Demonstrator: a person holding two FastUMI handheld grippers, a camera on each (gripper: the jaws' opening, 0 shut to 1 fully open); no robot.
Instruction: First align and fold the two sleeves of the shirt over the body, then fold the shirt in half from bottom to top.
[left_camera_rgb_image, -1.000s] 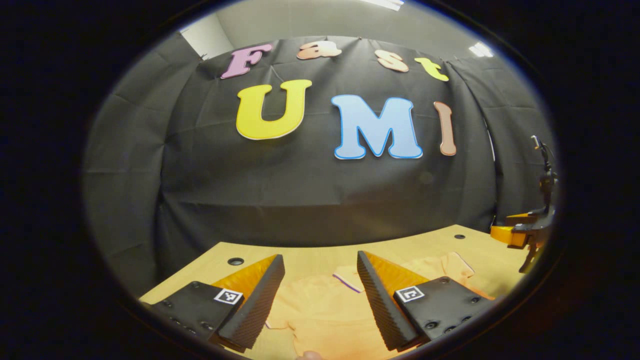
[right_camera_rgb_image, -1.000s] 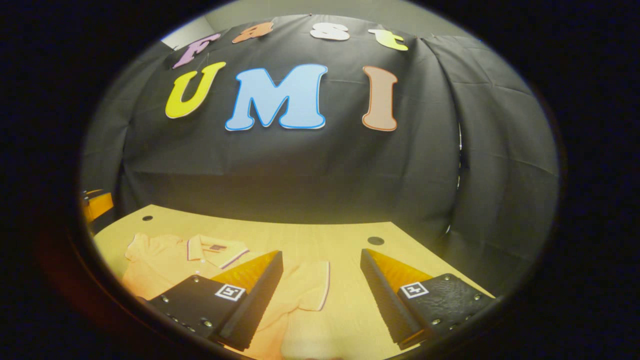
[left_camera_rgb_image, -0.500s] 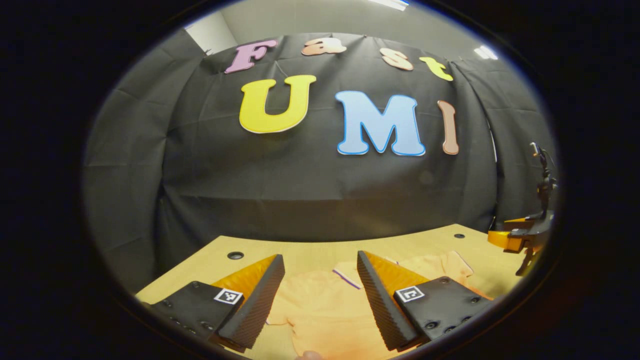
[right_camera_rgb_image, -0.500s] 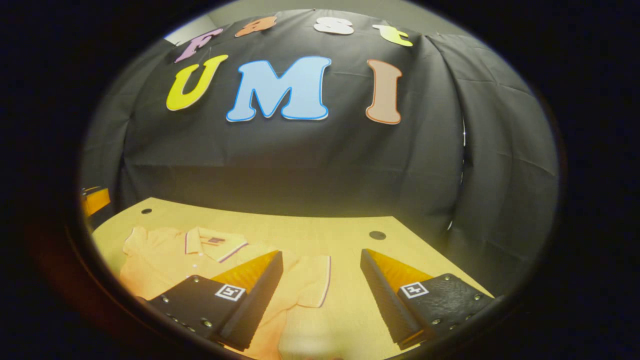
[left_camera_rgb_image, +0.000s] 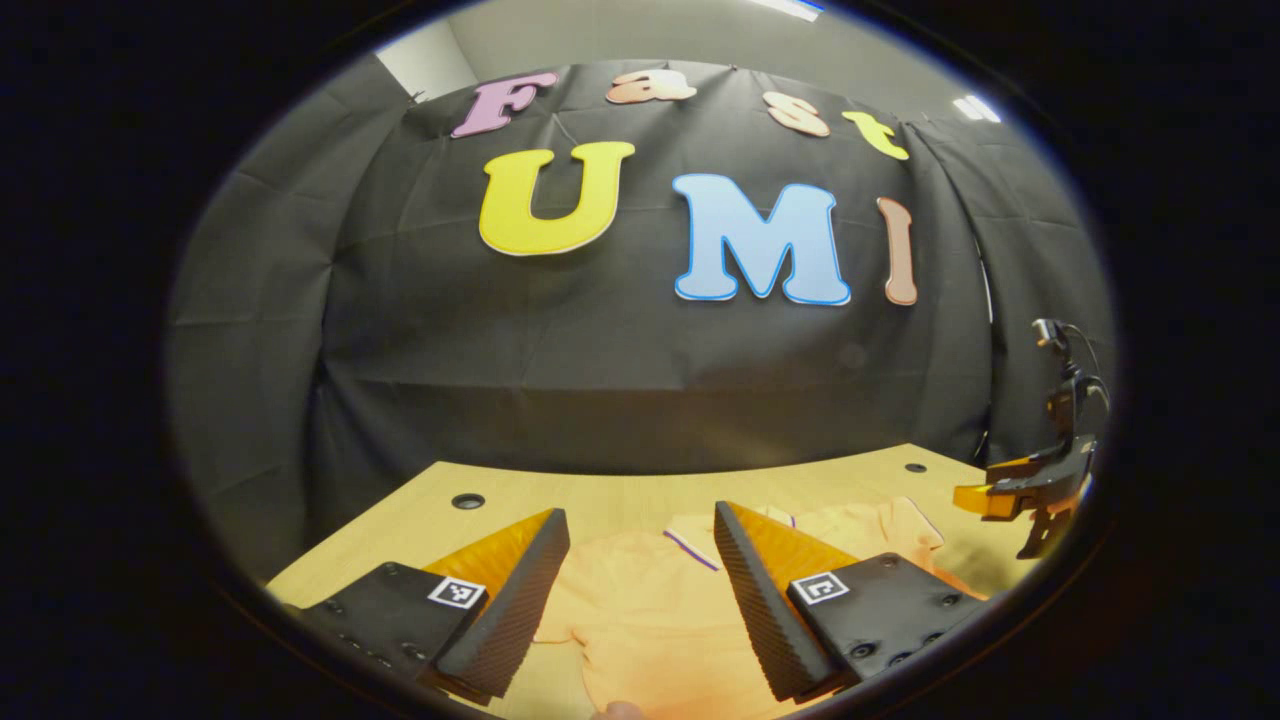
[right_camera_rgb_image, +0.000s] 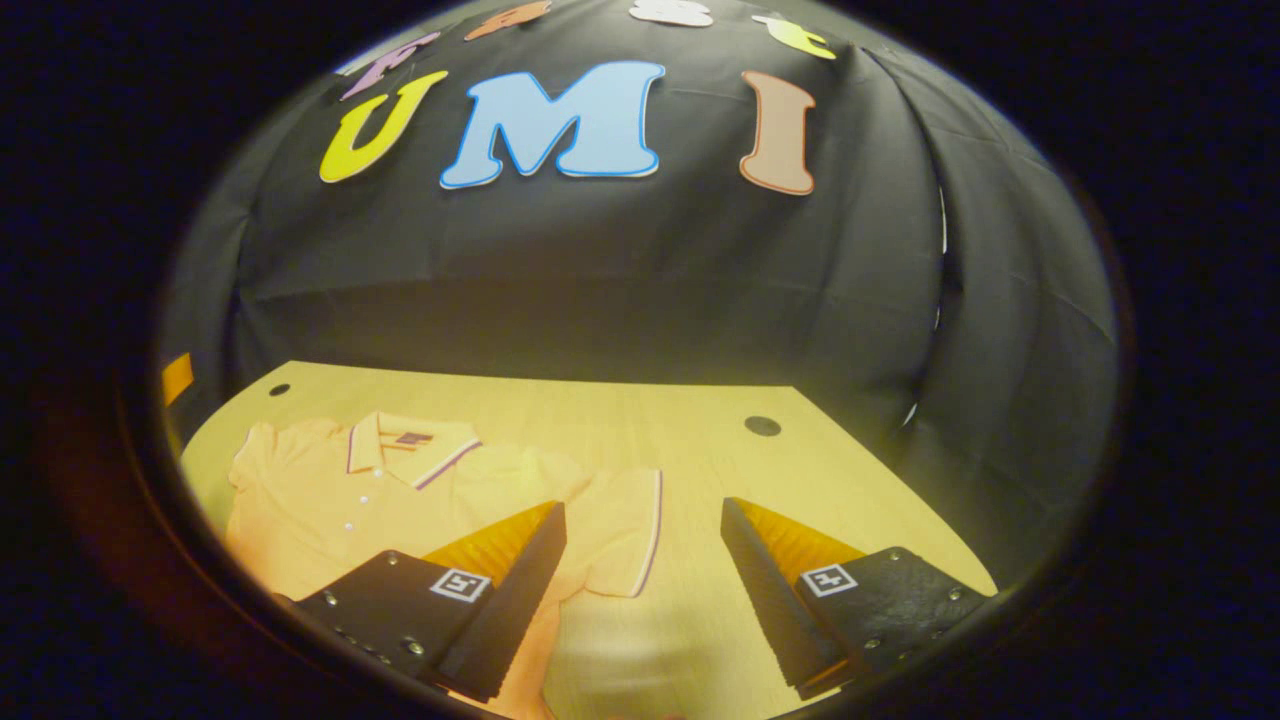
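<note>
The tabletop (right_camera_rgb_image: 640, 420) is carrying the shirt (right_camera_rgb_image: 330, 500), which is lying flat and face up with its collar (right_camera_rgb_image: 400, 450) toward the booth wall and its body running back toward the person — nothing folded yet, as far as I can judge. In the right gripper view the right sleeve (right_camera_rgb_image: 625, 530) is spreading sideways off the body, its striped cuff lying just ahead of the gap between the right gripper (right_camera_rgb_image: 640, 590) and its spread fingers (right_camera_rgb_image: 510, 590), which are holding nothing; so this hand is the nearer one for that sleeve, and the fold would carry it leftward over the body. In the left gripper view the left gripper (left_camera_rgb_image: 640, 590) is hovering above the shirt's other shoulder, its fingers (left_camera_rgb_image: 755, 600) also apart and empty, with the other gripper (left_camera_rgb_image: 1020, 495) off at the far right. Two small dark holes (right_camera_rgb_image: 762, 426) are sitting in the tabletop — well clear of the cloth, and nothing is standing in the way.
</note>
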